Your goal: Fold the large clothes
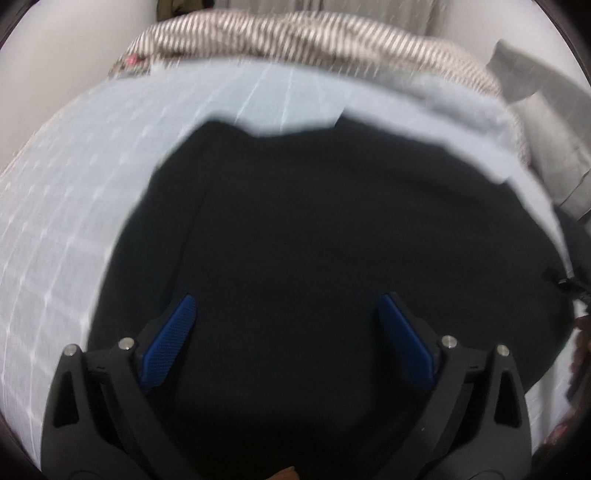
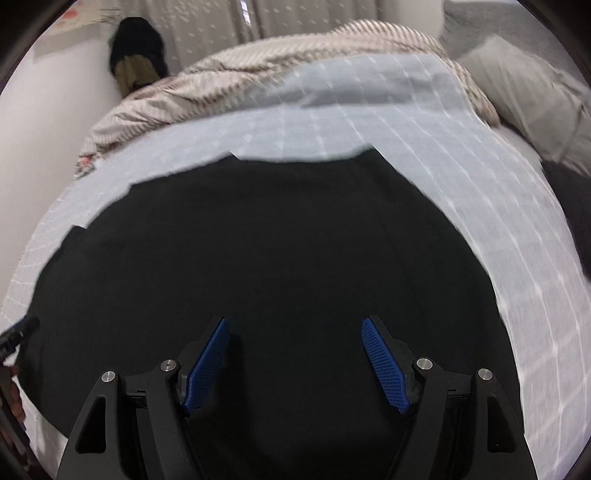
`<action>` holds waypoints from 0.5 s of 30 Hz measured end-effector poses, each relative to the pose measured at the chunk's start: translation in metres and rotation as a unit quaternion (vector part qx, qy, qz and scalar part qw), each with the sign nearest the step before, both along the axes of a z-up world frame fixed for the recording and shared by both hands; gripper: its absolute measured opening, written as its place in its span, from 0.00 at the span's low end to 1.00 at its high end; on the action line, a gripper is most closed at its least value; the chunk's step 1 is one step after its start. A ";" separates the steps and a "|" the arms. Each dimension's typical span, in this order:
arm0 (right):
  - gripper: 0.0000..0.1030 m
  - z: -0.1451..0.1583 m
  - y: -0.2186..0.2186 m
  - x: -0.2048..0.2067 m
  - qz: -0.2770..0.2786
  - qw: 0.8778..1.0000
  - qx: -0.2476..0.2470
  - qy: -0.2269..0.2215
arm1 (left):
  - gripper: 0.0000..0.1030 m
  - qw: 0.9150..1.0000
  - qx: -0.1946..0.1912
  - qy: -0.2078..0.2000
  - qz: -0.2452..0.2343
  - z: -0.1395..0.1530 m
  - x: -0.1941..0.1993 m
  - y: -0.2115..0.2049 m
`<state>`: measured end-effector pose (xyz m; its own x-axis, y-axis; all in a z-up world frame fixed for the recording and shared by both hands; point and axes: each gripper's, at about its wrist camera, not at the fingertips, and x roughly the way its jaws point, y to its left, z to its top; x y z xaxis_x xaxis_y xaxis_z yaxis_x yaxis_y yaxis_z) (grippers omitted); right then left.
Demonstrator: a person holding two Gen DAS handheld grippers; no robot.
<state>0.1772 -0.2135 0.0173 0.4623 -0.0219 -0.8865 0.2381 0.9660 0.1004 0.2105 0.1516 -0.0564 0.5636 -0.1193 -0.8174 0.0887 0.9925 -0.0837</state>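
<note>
A large black garment [image 1: 314,229] lies spread on a bed covered by a light blue checked sheet [image 1: 74,177]. In the left wrist view my left gripper [image 1: 286,301] is open, its blue pads wide apart above the near part of the garment, holding nothing. The same garment [image 2: 258,251] fills the right wrist view on the same sheet [image 2: 461,155]. My right gripper [image 2: 293,323] is open and empty above its near part. Both views are blurred.
A striped beige blanket [image 1: 295,33] is bunched at the far side of the bed, also in the right wrist view [image 2: 229,81]. A grey pillow [image 2: 524,88] lies far right. A dark object [image 2: 136,48] sits by the curtain. The other gripper's tip [image 2: 16,332] shows at left.
</note>
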 end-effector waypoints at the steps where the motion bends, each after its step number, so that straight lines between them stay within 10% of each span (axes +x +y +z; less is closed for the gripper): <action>1: 0.73 -0.004 -0.006 -0.009 -0.012 1.000 -0.002 0.007 | 0.96 1.000 0.004 -0.001 0.001 -0.004 -0.004 0.003; 7: 0.73 0.004 -0.035 -0.049 -0.051 0.999 -0.009 -0.012 | 0.97 0.998 0.039 -0.012 0.037 0.004 -0.039 0.026; 15: 0.74 0.032 -0.038 -0.066 -0.080 0.996 -0.006 -0.044 | 0.97 0.988 -0.133 -0.015 0.082 0.033 -0.108 0.056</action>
<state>0.1114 -0.2517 0.0493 0.5288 -0.1114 -0.8414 0.3792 0.9179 0.1168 0.1022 0.2072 -0.0233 0.6166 -0.2325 -0.7522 -0.0656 0.9369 -0.3434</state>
